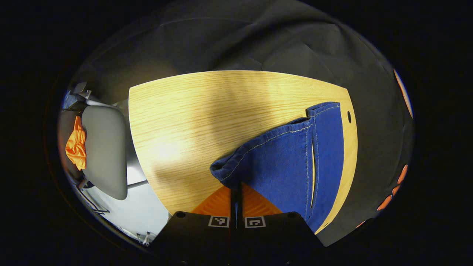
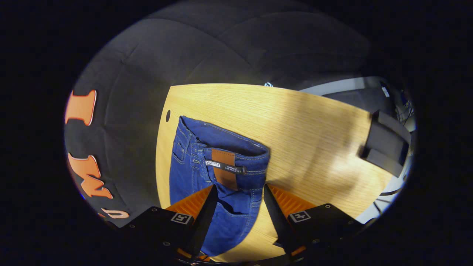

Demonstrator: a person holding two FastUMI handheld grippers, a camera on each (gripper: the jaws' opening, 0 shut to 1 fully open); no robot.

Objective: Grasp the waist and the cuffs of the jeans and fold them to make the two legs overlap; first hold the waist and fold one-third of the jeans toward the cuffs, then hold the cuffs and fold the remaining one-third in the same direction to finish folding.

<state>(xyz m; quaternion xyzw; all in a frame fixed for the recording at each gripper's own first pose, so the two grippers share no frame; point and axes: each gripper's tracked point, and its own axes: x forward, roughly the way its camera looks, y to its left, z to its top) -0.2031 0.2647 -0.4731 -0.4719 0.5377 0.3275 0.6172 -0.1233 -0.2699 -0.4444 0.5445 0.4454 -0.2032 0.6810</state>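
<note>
Blue jeans lie along the right side of the wooden table. In the left gripper view a cuff end is lifted and folded back, and my left gripper is shut on it right at the hem. The two legs run away from there toward the far table edge. In the right gripper view the jeans show their waist end, with a brown leather patch on the waistband. My right gripper is open, with one finger on each side of the waistband, just below the patch.
A small hole pierces the table near the jeans' far end and shows as a hole by the waist too. A grey chair back with an orange cloth stands left of the table. A dark blurred object lies off the right edge.
</note>
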